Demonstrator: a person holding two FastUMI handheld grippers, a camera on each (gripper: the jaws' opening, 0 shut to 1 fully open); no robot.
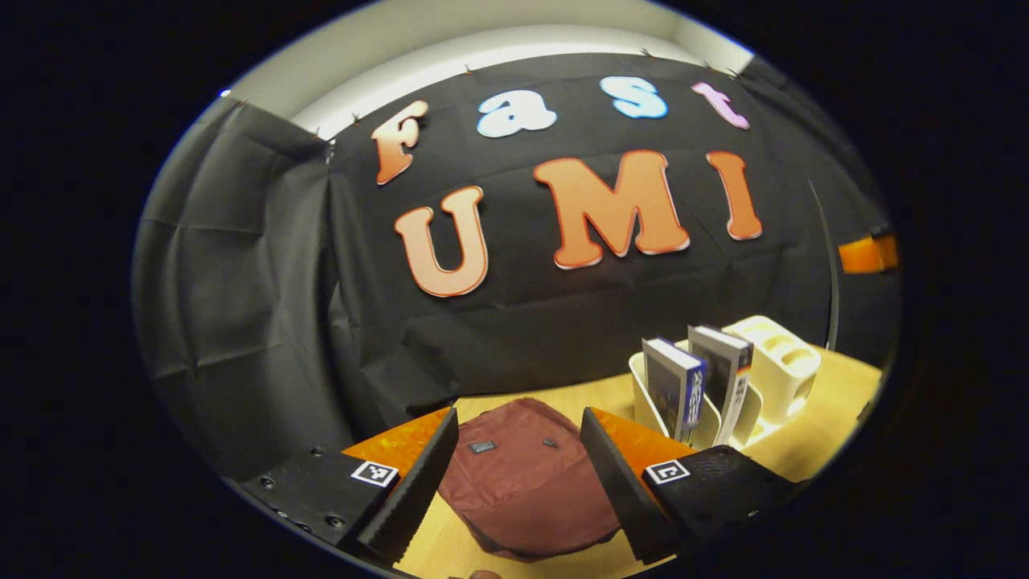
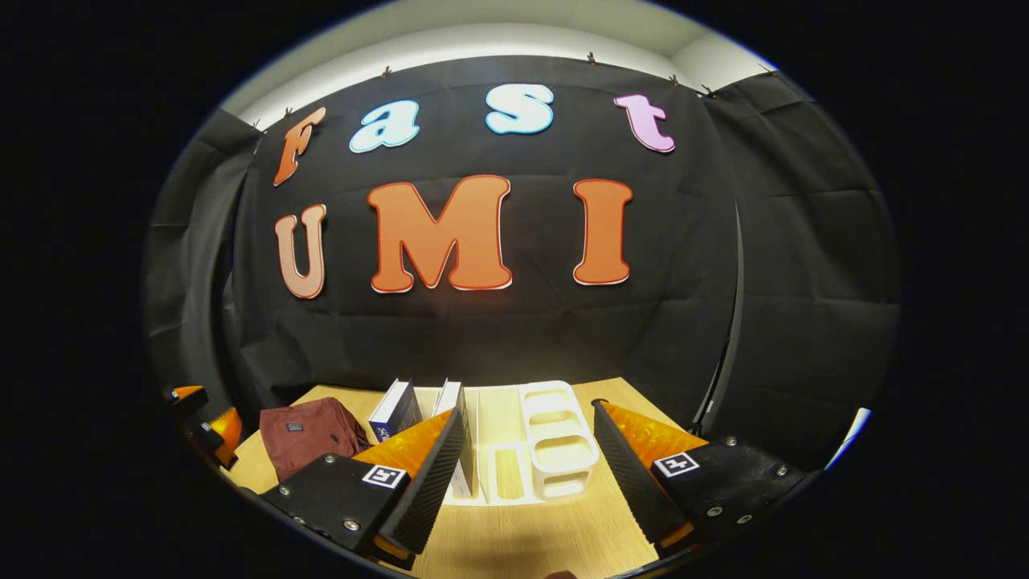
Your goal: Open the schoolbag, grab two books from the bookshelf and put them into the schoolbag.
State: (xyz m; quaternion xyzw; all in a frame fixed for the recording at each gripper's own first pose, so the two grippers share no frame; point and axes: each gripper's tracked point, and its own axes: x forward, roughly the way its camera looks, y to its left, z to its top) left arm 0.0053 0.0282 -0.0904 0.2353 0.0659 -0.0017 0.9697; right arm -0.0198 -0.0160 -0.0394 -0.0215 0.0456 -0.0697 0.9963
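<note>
Left gripper view: left gripper (image 1: 518,470) hovering with fingers spread, empty, framing the closed schoolbag (image 1: 526,482) lying flat on the table (image 1: 812,434). Right gripper view: right gripper (image 2: 526,470) likewise released, facing the bookshelf (image 2: 555,442) holding two upright books (image 2: 395,410), just beside the bag. Judging the opening step as pending; needing next a descent to the zipper, too small to locate.

Two books (image 1: 699,386) stand in bookshelf (image 1: 780,366) beside schoolbag (image 1: 522,482).
</note>
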